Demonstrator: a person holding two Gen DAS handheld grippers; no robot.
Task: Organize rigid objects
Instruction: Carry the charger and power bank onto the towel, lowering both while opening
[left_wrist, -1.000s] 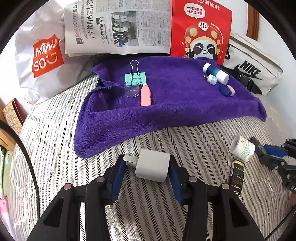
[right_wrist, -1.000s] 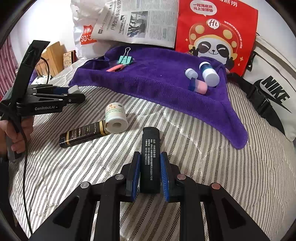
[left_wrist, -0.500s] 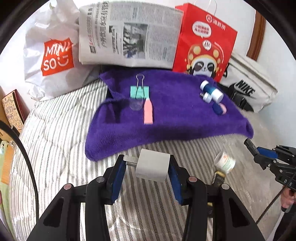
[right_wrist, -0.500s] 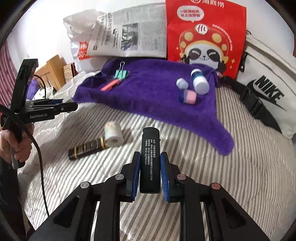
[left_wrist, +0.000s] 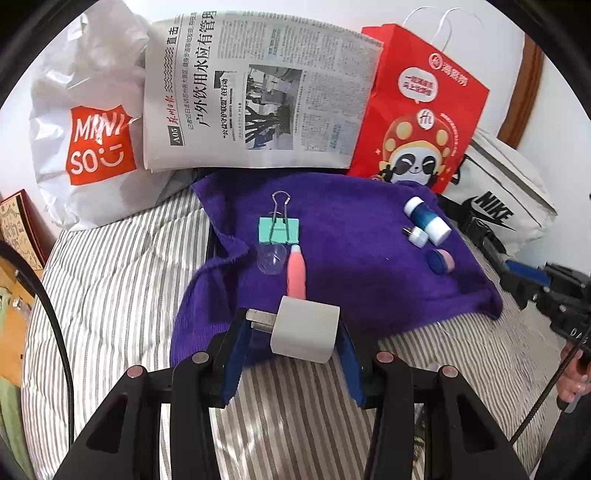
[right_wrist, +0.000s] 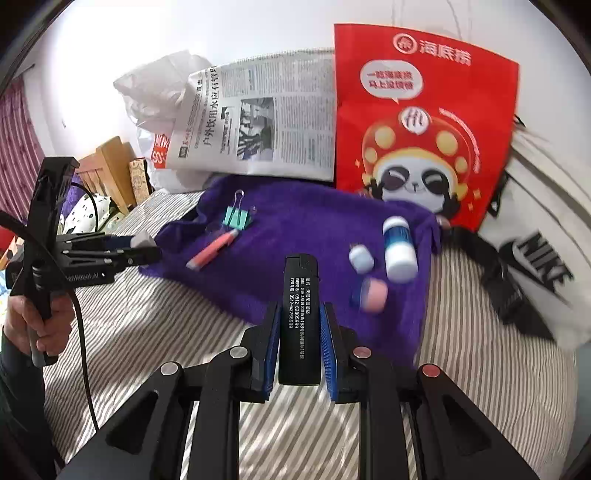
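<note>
Striped bedding (left_wrist: 110, 295) carries the purple towel (left_wrist: 351, 266). Both loads have advanced from bedding to towel edge — left gripper (left_wrist: 293, 354) pinching the white charger (left_wrist: 304, 330), right gripper (right_wrist: 299, 354) pinching the black lighter (right_wrist: 298, 317); placement appears imminent.

Bright, even daylight fills both fisheye views, washing the white wall (right_wrist: 110, 74) behind the newspaper (right_wrist: 266, 122) close to pure white. Shadows on the purple towel (left_wrist: 351, 258) are soft and short. Motion blur smears the small bottles (right_wrist: 397, 243) on the towel in the right wrist view. Heavy barrel distortion bends the striped bed cover (left_wrist: 110, 295), and black vignetting rings every corner.
</note>
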